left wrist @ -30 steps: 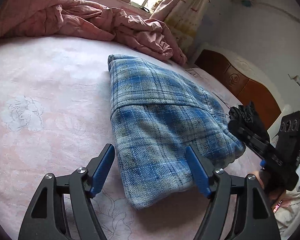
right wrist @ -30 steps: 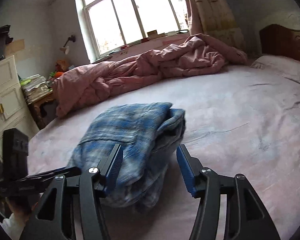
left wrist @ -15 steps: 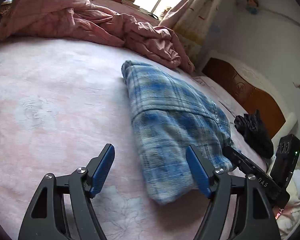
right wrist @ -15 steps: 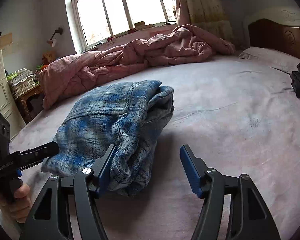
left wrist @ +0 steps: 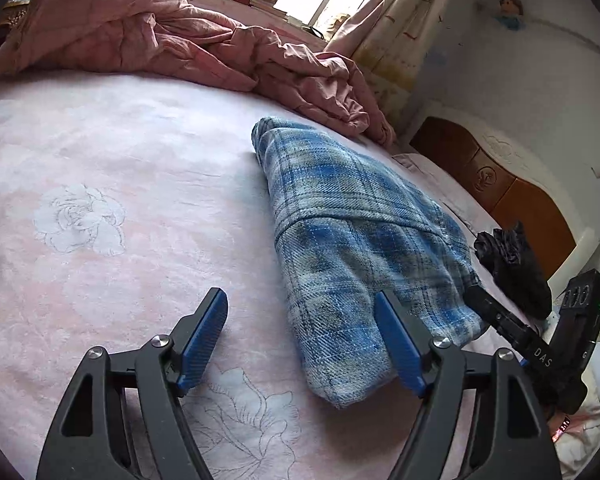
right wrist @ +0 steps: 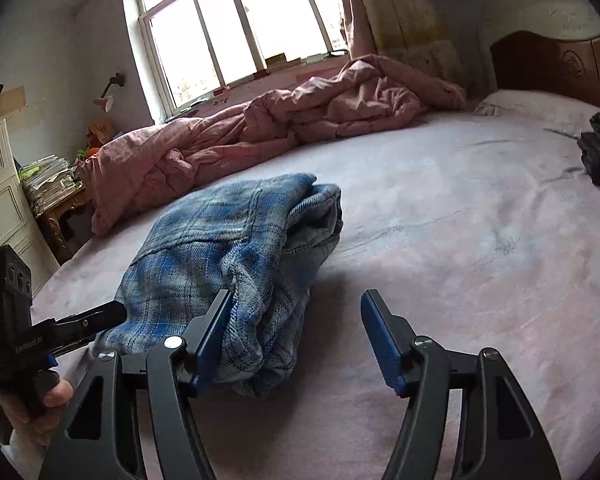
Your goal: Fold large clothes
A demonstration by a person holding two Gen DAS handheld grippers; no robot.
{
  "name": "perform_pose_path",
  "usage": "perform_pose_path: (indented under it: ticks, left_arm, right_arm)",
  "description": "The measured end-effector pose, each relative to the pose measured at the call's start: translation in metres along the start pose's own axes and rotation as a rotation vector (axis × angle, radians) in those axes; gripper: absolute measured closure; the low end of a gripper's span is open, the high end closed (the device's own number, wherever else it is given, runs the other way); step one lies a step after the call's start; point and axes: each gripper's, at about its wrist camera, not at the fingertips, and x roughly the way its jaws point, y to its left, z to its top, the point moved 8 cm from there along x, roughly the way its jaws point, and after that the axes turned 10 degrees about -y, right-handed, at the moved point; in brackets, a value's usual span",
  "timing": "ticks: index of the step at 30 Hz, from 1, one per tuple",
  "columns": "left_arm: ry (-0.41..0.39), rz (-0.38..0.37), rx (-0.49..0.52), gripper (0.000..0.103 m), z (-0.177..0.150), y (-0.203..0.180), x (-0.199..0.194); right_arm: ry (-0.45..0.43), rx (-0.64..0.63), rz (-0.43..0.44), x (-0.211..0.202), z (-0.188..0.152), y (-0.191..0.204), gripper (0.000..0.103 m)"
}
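Observation:
A folded blue plaid garment (left wrist: 360, 240) lies on the pink bed sheet (left wrist: 100, 160). My left gripper (left wrist: 300, 296) is open at the garment's near end. Its right finger (left wrist: 396, 340) hangs over the fabric and its left finger is over bare sheet. In the right wrist view the same garment (right wrist: 228, 240) shows its stacked open edges. My right gripper (right wrist: 296, 296) is open, its left finger (right wrist: 212, 332) against the garment's side, with only a loose corner between the fingers. Each gripper appears in the other's view: the right gripper (left wrist: 500, 320), and the left gripper (right wrist: 96, 316) held by a hand (right wrist: 56, 396).
A crumpled pink quilt (right wrist: 300, 120) lies along the bed's far side under the window. A black bundle (left wrist: 512, 264) sits near the wooden headboard (left wrist: 500, 188) and a pillow (right wrist: 540, 104). A white cabinet (right wrist: 0, 200) and a nightstand piled with papers (right wrist: 48, 184) stand beside the bed.
Both views have shifted so the garment sits further aside: right in the left view, left in the right view. The right jaws have spread a little wider. The garment itself lies as before.

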Motion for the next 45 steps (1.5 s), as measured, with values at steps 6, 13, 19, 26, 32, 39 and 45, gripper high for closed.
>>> perform_pose_path:
  ticks: [6, 13, 19, 26, 32, 39, 45]
  left_arm:
    - [-0.027, -0.005, 0.026, 0.029, 0.003, -0.007, -0.008]
    - [-0.041, -0.015, 0.017, 0.029, 0.016, -0.011, -0.011]
    - [0.021, -0.029, -0.017, 0.026, 0.028, -0.018, 0.009]
    - [0.153, -0.099, -0.193, 0.024, 0.021, -0.01, 0.047]
    - [0.199, -0.18, -0.281, 0.04, 0.016, -0.009, 0.063]
    - [0.146, -0.22, -0.22, 0.064, 0.031, -0.027, 0.054]
    - [0.111, -0.272, -0.173, 0.065, 0.059, -0.067, 0.048]
  right_arm:
    - [0.019, -0.001, -0.013, -0.005, 0.003, 0.0, 0.037]
    - [0.02, 0.011, 0.016, -0.014, 0.01, -0.001, 0.037]
    - [0.038, 0.222, 0.117, 0.001, 0.041, 0.002, 0.012]
    - [0.276, 0.251, 0.213, 0.058, 0.018, 0.015, 0.012]
    - [0.365, 0.439, 0.347, 0.088, -0.011, 0.006, 0.043]
    - [0.297, 0.357, 0.342, 0.078, 0.001, 0.015, 0.059]
    - [0.219, 0.304, 0.318, 0.052, 0.047, 0.01, 0.059]
